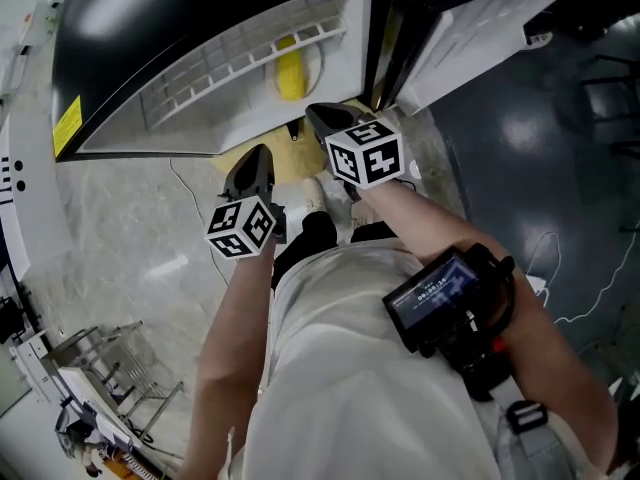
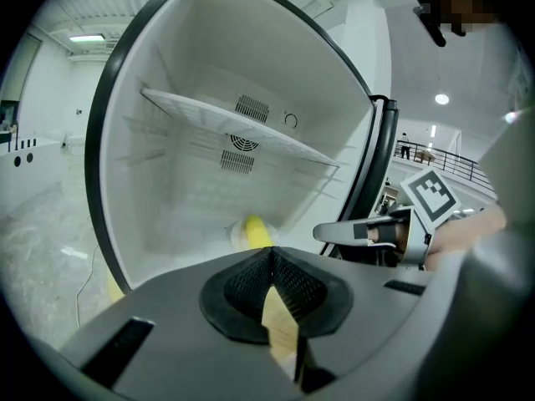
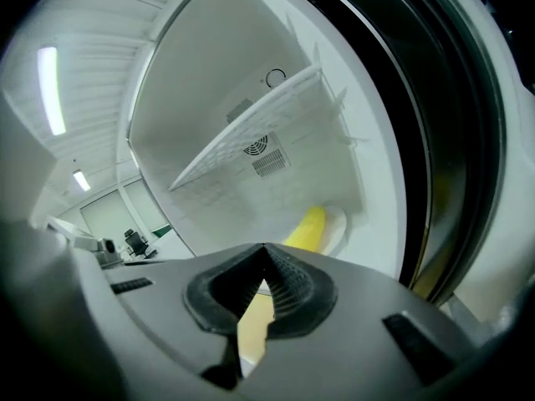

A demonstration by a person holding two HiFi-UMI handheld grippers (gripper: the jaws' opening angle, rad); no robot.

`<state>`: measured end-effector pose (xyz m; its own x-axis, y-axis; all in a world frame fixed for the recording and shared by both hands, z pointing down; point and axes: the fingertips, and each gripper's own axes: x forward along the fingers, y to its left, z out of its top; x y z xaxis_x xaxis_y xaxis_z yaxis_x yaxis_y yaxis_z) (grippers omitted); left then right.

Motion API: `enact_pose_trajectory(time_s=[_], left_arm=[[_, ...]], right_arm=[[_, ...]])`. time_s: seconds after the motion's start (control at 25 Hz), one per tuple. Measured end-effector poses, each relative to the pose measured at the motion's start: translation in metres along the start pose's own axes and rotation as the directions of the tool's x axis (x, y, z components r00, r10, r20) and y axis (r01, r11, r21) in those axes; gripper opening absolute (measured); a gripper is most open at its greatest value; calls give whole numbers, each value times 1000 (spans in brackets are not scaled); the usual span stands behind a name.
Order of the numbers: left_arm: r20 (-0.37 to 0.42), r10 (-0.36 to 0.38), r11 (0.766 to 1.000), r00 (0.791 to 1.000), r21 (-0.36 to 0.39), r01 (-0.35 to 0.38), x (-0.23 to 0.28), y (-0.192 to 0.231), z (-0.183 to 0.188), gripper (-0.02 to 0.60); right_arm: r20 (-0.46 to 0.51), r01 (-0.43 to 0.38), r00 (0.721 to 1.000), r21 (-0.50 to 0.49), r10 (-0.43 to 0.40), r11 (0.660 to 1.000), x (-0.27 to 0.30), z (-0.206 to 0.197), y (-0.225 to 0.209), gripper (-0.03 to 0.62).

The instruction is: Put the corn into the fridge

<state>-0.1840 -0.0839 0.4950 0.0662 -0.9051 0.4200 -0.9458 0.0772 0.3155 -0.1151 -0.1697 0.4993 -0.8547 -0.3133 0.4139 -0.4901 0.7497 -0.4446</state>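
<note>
In front of the open fridge, we hold the left gripper just outside the cabinet, its jaws closed tip to tip on nothing; its part seems done. Inside, below the bare white shelf, the corn lies on a small white plate on the fridge floor, the only contents we can see. The right gripper, likewise closed and empty, hangs nearest the door, probably placed to push it closed.
</note>
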Motion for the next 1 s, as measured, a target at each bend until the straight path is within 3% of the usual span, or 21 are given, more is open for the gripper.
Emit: enact_pose_trajectory(time_s=[0.36, 0.48, 0.76, 1.0], left_arm=[[51, 5, 1000, 999, -19, -4, -34, -8, 2, 8], [63, 1, 1000, 998, -26, 1, -44, -11, 2, 8], [90, -42, 999, 995, -16, 44, -59, -30, 0, 8], [113, -60, 998, 992, -3, 61, -77, -44, 3, 8]], right_arm=[[31, -222, 973, -112, 227, 969, -30, 13, 35, 6], [55, -272, 959, -108, 279, 956, -40, 15, 46, 6], [72, -343, 932, -136, 355, 929, -64, 15, 64, 6], [63, -352, 929, -155, 365, 923, -90, 9, 66, 6]])
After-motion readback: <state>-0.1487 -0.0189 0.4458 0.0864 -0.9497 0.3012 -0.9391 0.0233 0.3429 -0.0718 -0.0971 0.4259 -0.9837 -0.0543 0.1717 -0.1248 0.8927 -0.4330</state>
